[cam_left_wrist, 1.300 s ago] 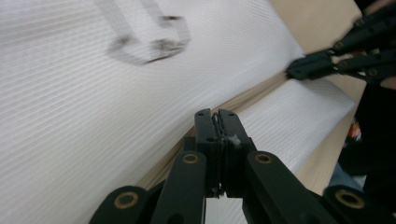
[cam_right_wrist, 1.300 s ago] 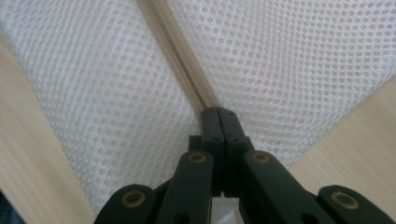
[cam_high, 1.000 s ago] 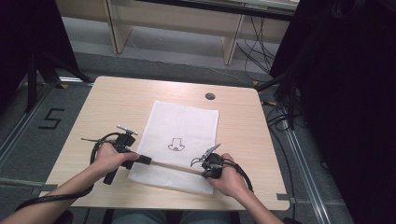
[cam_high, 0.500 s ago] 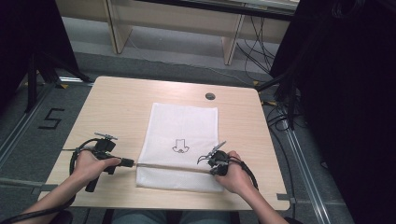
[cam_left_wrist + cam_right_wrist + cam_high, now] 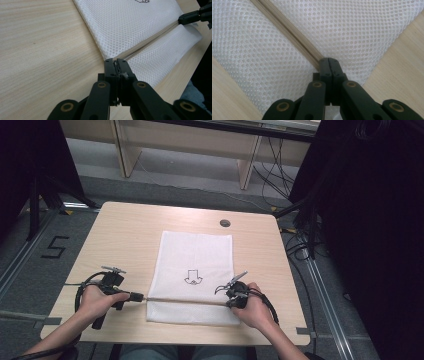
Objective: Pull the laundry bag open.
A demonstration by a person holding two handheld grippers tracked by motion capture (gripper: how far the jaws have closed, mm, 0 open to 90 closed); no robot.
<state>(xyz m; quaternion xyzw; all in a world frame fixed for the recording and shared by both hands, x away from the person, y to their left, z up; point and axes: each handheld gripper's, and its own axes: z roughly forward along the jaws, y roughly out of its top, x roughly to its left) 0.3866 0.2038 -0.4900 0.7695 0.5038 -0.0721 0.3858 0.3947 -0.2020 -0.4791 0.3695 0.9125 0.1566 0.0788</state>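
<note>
— What's nearest the person?

— The white mesh bag [image 5: 194, 276], lying flat on the wooden table [image 5: 125, 235] near its front edge. A beige zipper [image 5: 185, 300] crosses it close to the near end.

— And the grippers?

— The left gripper [image 5: 141, 296] is clamped on the zipper's left end at the bag's edge; the right gripper [image 5: 226, 302] is pinched together on its right end.

— Farther up?

— A small black arrow print [image 5: 193, 277], fine honeycomb weave, then bare table.
</note>
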